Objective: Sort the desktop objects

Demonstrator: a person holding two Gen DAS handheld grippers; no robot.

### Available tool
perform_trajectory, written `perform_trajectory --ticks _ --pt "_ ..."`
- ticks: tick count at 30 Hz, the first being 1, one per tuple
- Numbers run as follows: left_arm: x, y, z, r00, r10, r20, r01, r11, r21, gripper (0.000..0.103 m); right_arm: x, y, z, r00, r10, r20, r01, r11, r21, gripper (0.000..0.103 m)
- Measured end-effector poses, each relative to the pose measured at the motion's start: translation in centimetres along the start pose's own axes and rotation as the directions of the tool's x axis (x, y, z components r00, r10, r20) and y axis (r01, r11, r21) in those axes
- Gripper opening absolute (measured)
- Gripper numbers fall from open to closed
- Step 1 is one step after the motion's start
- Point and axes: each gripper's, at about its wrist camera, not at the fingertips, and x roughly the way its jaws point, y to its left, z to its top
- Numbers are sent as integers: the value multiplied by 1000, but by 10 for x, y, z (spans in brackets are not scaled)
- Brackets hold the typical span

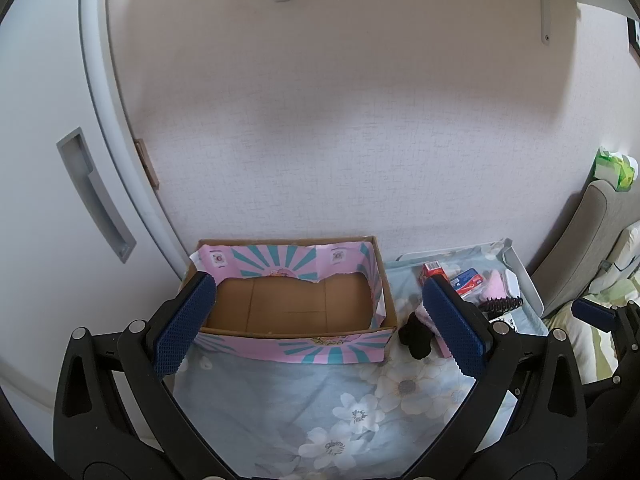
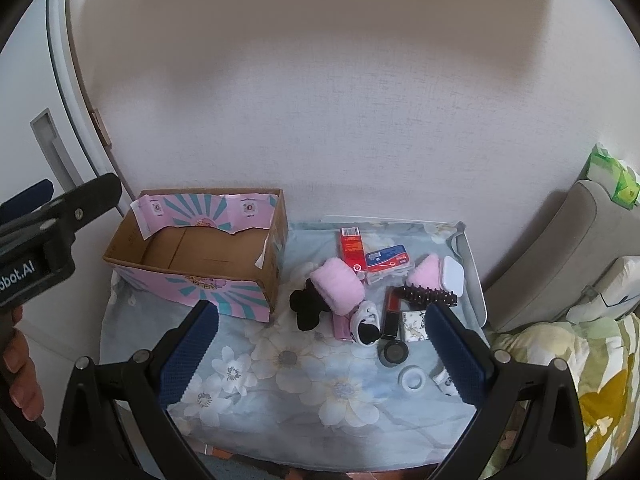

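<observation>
Two grippers over a floral-print cloth (image 2: pixel 304 376), both angled down, neither holding anything.

Far left: white cabinet door (image 1: pixel 44 184) with a recessed handle. Person's hand (image 2: pixel 22 380) visible at the left edge of the right wrist view, gripping the left tool's handle.

Left gripper (image 1: pixel 320 326): jaws spread wide, nothing between the pads. It hangs in front of the cardboard box (image 1: pixel 296 296), which sits against the wall, top open, pink and teal sunburst wrap on its sides, bare brown floor inside with no objects in it.

Right of the box, loose clutter on the cloth: black fuzzy item (image 2: pixel 306 308) touching a pink fluffy piece (image 2: pixel 340 286); red carton (image 2: pixel 352 248) and a blue-and-red packet (image 2: pixel 388 260) behind them; dark hair claw (image 2: pixel 428 294); a second pink fluffy piece (image 2: pixel 427 274) against a white case (image 2: pixel 452 276); dark round compact (image 2: pixel 394 350); white tape ring (image 2: pixel 413 378).

Right gripper (image 2: pixel 322 354): jaws equally wide, empty, hovering just short of the clutter.

Far right: grey cushion (image 2: pixel 560 256), green packet (image 2: pixel 612 180) on top.
</observation>
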Motion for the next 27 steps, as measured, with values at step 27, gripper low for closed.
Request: perform_trajectory --ticks 27 --pt "9 -3 0 1000 -5 -24 5 1000 17 103 3 -2 2 1000 5 5 -5 1000 -5 102"
